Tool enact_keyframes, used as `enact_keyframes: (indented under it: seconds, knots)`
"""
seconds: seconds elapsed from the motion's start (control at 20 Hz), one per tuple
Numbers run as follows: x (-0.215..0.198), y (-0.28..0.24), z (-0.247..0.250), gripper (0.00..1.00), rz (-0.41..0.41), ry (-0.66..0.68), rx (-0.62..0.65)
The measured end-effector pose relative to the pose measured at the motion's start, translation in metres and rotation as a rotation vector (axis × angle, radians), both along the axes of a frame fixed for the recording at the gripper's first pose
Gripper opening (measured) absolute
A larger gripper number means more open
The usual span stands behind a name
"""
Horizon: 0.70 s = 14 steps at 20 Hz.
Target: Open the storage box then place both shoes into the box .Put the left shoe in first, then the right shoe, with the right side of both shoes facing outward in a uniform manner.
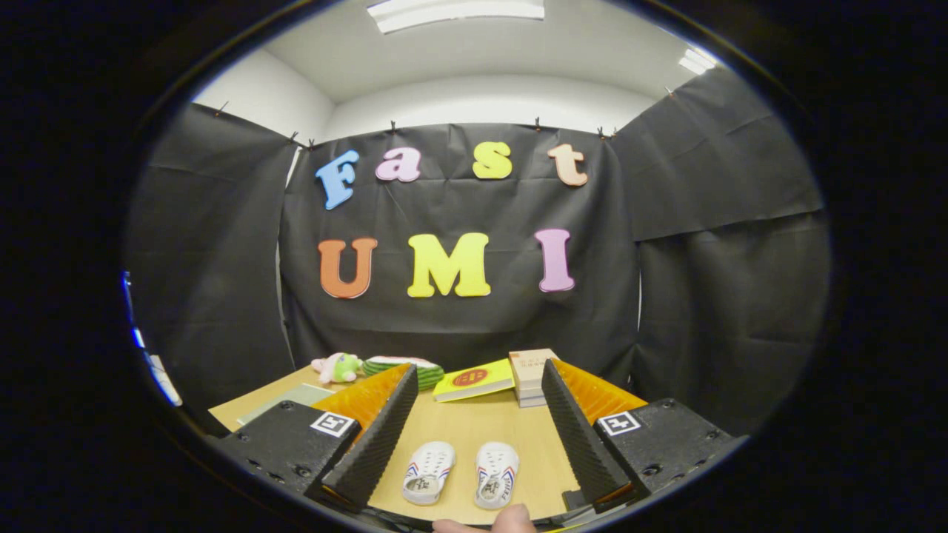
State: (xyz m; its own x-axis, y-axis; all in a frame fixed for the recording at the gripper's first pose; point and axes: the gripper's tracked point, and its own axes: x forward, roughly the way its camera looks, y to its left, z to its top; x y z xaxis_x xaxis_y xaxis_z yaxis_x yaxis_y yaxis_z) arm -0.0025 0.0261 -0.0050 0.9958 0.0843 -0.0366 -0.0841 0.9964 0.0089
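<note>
Two small white shoes lie side by side on the wooden table (474,426), between my fingers. The left-hand shoe (428,472) and the right-hand shoe (496,474) both have striped sides and point away from me. My gripper (478,377) hangs above them, open wide with nothing between its fingers. Which shoe is the left or right of the pair I cannot tell.
Beyond the fingers, at the table's far edge, sit a yellow book (474,380), a stack of pale books (529,376), a green striped cushion (407,366) and a small plush toy (337,366). A greenish flat sheet (285,402) lies at the left. A fingertip (511,520) shows at the near edge.
</note>
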Motion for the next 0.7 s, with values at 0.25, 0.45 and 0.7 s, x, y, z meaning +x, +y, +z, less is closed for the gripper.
enact_keyframes:
  seconds: [0.25, 0.45, 0.7]
  knots:
    - [-0.001, 0.009, -0.007, 1.00, 0.048, 0.021, 0.012]
    - [0.001, 0.016, -0.013, 1.00, 0.092, 0.044, 0.042]
    - [0.005, 0.033, -0.027, 1.00, 0.179, 0.095, 0.096]
